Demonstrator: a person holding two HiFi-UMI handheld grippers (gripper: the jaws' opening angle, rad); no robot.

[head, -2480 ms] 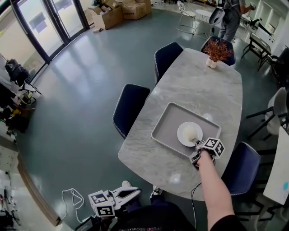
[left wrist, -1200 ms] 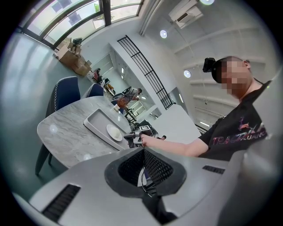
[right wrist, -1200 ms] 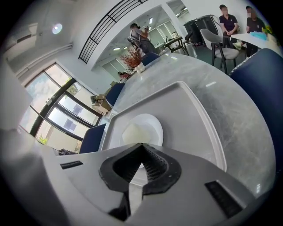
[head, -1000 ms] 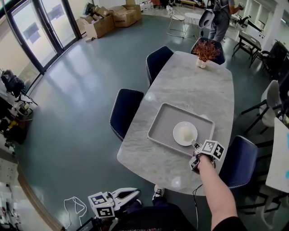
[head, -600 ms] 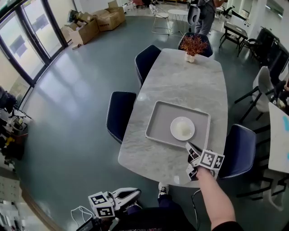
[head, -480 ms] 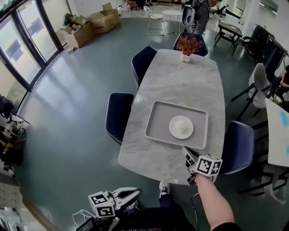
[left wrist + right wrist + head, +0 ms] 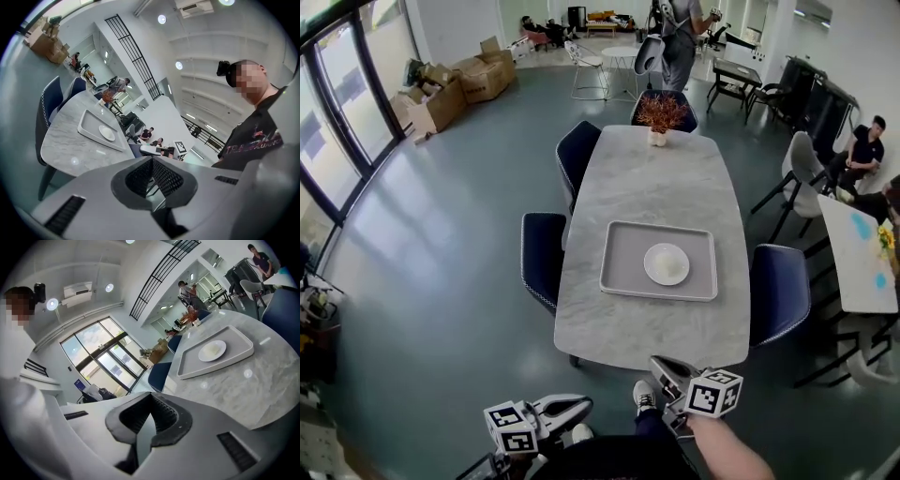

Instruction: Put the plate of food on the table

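View from above a long grey marble bench (image 7: 649,183) ringed by dark blue chairs, with a small potted plant (image 7: 658,114) at its far end. A grey rectangular tray (image 7: 621,272) lay flat on the near half of the bench, midway between the long edges and short of the near edge. On the tray, right of its middle, sat a small round white plate (image 7: 666,264) with a pale mound of food at its centre.

The right gripper (image 7: 664,367) hung just off the near edge of the bench, towards the near right corner, well apart from the plate. Its own view showed the jaws pressed together with nothing between them (image 7: 149,414). The left gripper (image 7: 577,404) was held low beyond the near edge, and its jaws were likewise closed and empty (image 7: 152,174).

The plate looked hard and glossy, so probably stiff, light, slippery under the pads and breakable if dropped. The food seemed loose and might slide if the plate tipped. The best hold was likely the rim on the side facing the near edge of the bench, pinched from above and below and kept level. The tray's raised lip would have to be cleared to set the plate on bare bench.
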